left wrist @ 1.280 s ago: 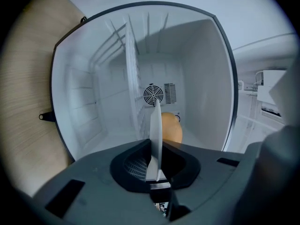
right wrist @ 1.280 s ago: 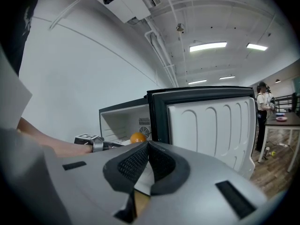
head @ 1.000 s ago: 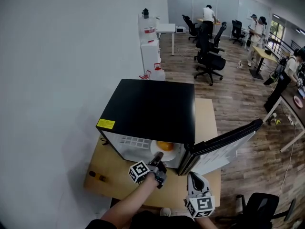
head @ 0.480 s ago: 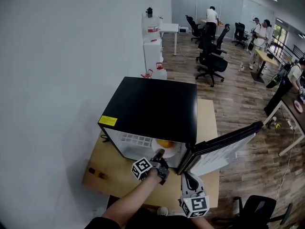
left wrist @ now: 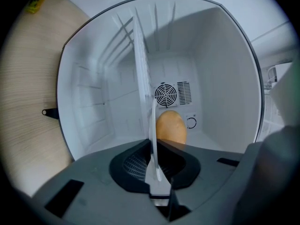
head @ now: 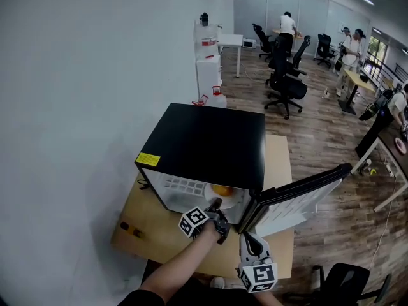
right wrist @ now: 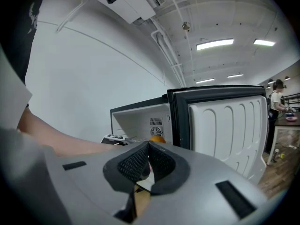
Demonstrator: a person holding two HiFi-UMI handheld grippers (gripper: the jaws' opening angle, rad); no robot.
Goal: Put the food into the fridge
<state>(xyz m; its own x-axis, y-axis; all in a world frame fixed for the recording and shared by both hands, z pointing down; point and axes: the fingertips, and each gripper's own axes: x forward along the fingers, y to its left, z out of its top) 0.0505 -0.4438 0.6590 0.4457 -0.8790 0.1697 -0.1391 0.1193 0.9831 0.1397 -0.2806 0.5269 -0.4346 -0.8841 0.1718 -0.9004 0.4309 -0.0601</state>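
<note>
At the mouth of the small black fridge (head: 210, 139), which sits on a wooden table (head: 153, 231) against the white wall, the left gripper (head: 215, 204) is clamped on the near rim of a white plate (head: 237, 201). From the left gripper view its jaws are pressed together on that thin rim, and the plate (left wrist: 152, 125) shows edge-on between them. A round orange-brown piece of food (head: 222, 190) lies on the plate, already inside the white compartment. Through the left gripper view the food (left wrist: 171, 128) sits beside the plate's edge, in front of the round fan grille (left wrist: 165, 95) on the back wall, with a white wire shelf (left wrist: 140, 69) running alongside. I cannot tell whether the plate is resting on the fridge floor or held just above it.

The fridge door (head: 299, 196) stands wide open, swung out to the right with its white inner lining showing. The right gripper (head: 247, 240) hangs lower, in front of the table's near edge and beside the open door, apart from the plate. In the right gripper view its jaws are closed on each other with nothing between them, and the door (right wrist: 225, 125) fills the space just past them.

Farther back on the wood floor are black office chairs (head: 287, 85) and a few people (head: 290, 27) at desks.
</note>
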